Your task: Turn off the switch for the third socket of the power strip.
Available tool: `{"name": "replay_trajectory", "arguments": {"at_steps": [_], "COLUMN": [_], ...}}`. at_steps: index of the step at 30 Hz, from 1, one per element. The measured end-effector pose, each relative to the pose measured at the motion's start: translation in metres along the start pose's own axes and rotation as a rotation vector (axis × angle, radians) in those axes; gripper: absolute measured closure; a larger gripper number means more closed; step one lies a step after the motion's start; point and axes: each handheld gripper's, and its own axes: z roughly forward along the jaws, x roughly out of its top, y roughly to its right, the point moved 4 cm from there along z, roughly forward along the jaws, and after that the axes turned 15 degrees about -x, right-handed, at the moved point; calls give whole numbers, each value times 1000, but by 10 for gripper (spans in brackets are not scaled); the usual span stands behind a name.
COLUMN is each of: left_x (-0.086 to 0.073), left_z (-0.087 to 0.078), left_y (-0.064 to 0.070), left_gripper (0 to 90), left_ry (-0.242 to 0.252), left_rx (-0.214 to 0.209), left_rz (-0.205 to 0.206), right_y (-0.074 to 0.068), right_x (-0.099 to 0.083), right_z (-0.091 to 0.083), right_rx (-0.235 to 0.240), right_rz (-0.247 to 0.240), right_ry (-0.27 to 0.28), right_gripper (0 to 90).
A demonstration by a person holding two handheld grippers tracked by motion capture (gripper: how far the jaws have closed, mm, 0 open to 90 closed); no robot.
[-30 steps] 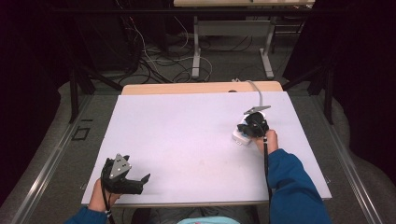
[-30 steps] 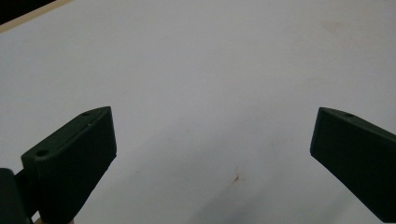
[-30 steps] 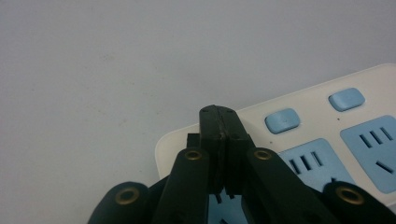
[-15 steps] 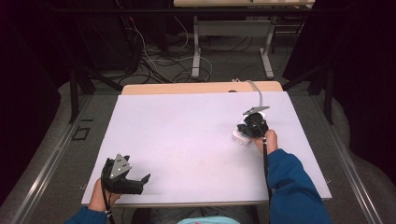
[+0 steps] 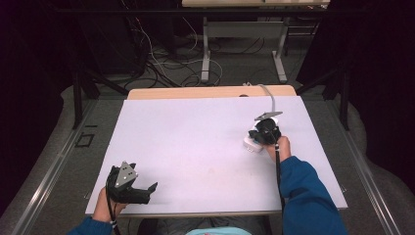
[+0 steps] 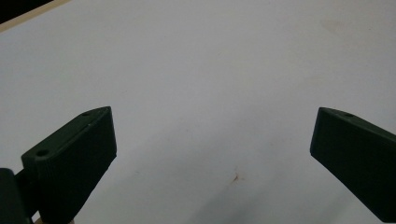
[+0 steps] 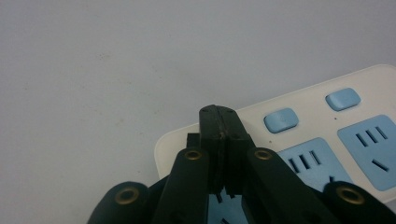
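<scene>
White power strip [image 7: 355,107] w/ blue sockets & switches; right tool [image 7: 219,114] clenched above it.

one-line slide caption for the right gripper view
Right gripper, jaws shut, poised over a white power strip with blue sockets.

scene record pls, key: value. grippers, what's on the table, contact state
surface: white table
object: white power strip with blue sockets and blue buttons, at the table's right side
right gripper: jaws shut together, tips over the strip's end near a blue button; whether they touch it cannot be told
left gripper: jaws wide open, nothing between them, over bare table at the near left
cable: grey cable runs from the strip area toward the far edge
hands: one on each gripper
</scene>
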Motion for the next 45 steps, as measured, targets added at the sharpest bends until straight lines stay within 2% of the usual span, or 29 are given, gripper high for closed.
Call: {"name": "replay_trajectory", "arguments": {"at_steps": [45], "left_x": [0], "left_z": [0], "left_y": [0], "left_gripper": [6], "left_ry": [-3], "left_rx": [2], "left_rz": [3], "right_y": [0], "right_x": [-1], "right_z": [0], "right_rx": [4], "right_rz": [18], "right_ry": [-5], "right_gripper": [900]}}
